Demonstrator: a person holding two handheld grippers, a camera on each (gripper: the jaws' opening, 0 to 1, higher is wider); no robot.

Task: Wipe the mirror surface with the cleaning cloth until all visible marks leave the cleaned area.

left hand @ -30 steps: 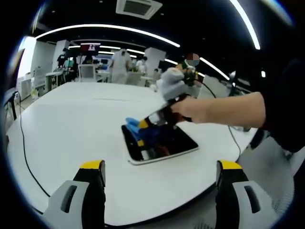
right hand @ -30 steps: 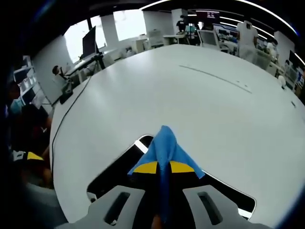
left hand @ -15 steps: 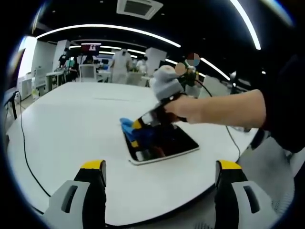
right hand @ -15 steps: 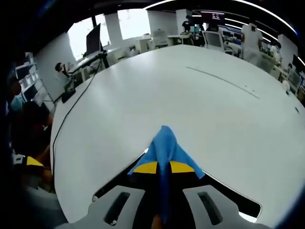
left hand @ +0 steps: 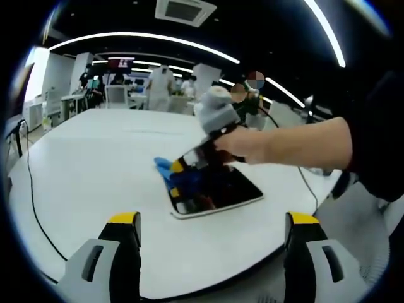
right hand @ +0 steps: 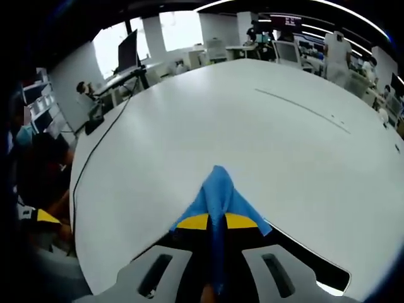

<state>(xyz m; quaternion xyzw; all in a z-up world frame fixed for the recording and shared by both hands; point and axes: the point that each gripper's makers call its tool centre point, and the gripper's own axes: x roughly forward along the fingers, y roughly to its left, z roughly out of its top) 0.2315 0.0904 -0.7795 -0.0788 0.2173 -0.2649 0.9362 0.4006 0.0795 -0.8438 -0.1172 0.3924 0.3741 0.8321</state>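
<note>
A dark rectangular mirror (left hand: 218,191) with a white rim lies flat on the white table (left hand: 95,164). My right gripper (left hand: 178,169), held by a person's hand (left hand: 252,142), is shut on a blue cleaning cloth (left hand: 169,172) and presses it at the mirror's far left corner. In the right gripper view the blue cloth (right hand: 218,196) sticks out between my right gripper's (right hand: 216,222) closed yellow tips, with the mirror (right hand: 315,268) underneath. My left gripper (left hand: 211,221) hovers open over the table's near edge, well short of the mirror, holding nothing.
A black cable (left hand: 28,189) runs along the table's left side. Desks, monitors and people (left hand: 158,85) stand in the office behind. A seam line (right hand: 303,107) crosses the wide tabletop.
My right gripper has slid the cloth up and left along the mirror, from the middle of its far edge to its far left corner. The left gripper has stayed put.
</note>
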